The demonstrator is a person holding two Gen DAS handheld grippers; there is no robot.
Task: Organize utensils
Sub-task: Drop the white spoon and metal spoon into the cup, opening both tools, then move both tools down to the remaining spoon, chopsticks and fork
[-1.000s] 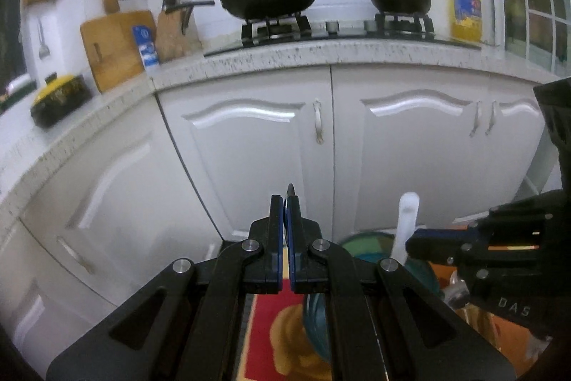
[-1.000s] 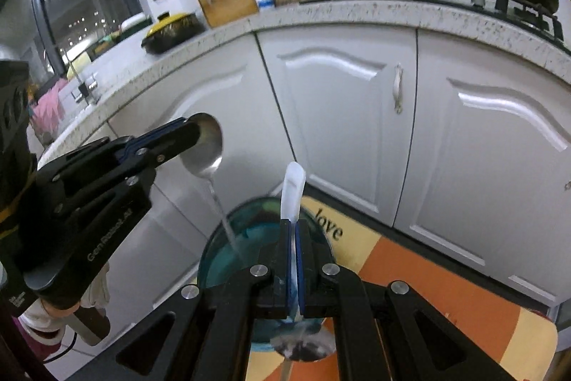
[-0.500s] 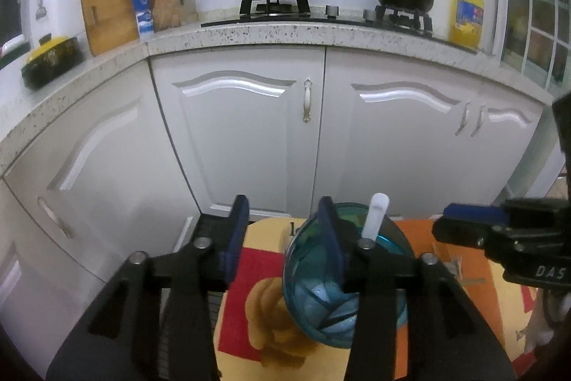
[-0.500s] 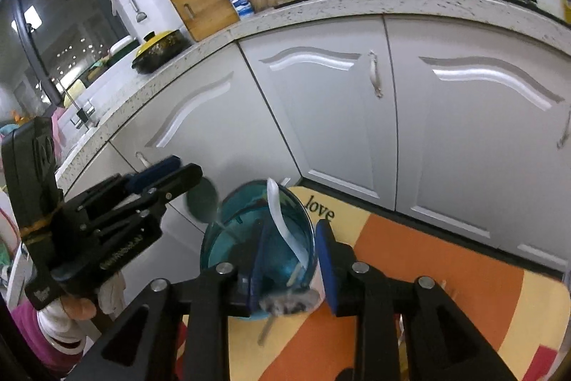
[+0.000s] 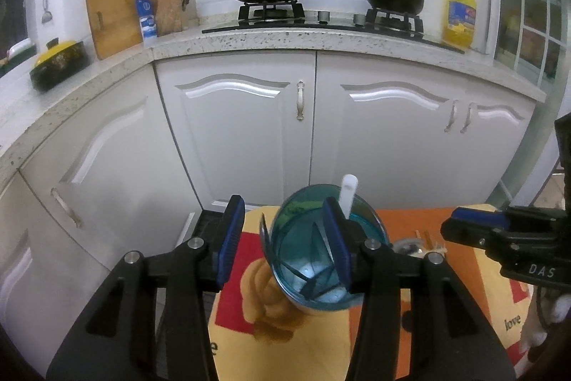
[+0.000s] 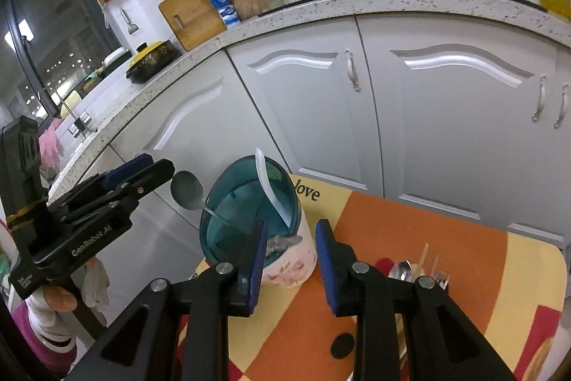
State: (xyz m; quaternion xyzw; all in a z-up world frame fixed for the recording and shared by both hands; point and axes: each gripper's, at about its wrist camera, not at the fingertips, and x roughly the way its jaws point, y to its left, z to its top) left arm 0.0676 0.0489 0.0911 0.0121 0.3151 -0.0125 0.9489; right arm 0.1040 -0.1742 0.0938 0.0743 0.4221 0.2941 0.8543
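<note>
Both grippers' fingers apart, empty: left gripper [image 5: 283, 238], right gripper [image 6: 291, 259]. Holder [image 6: 249, 224] just beyond, metal spoon [image 6: 187, 190] and white spoon [image 6: 271, 188] inside. Spare cutlery [image 6: 417, 268] right on mat [image 6: 357, 327]. Risk: careless reach nudges top-heavy holder, tipping it

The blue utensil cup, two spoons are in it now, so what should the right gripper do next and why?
Probably swing the open right gripper rightward to the loose cutlery lying on the mat and pick one piece. The cup already holds the white spoon and metal spoon.
</note>
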